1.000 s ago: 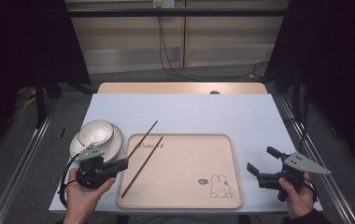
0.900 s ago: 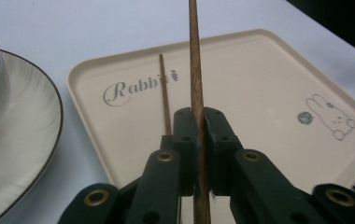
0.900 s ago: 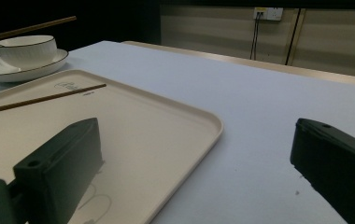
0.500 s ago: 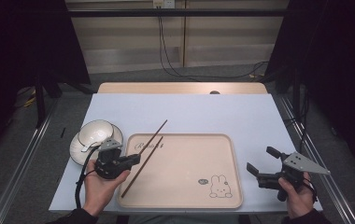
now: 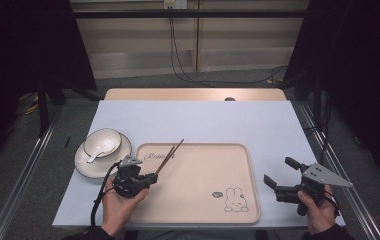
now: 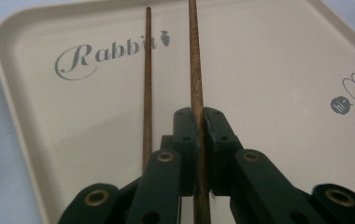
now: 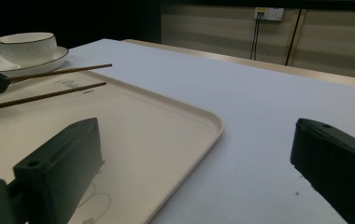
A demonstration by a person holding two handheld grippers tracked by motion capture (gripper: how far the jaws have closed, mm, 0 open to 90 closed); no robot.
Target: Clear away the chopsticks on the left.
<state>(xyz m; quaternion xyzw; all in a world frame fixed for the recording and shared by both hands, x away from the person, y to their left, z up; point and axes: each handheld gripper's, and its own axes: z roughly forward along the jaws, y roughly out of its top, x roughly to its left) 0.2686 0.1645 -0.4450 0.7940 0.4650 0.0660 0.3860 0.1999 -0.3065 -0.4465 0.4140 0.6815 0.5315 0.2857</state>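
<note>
A pale blue tabletop is carrying two things. A beige tray printed with "Rabbit" and a bunny is lying near the front edge, slightly right of the middle. Just beside the tray's left rim, a white saucer is sitting flat on the tabletop, bearing a bowl. The far half is lying bare.

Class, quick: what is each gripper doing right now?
Left gripper: closed on one chopstick above the tray.
Right gripper: open, holding nothing.
</note>
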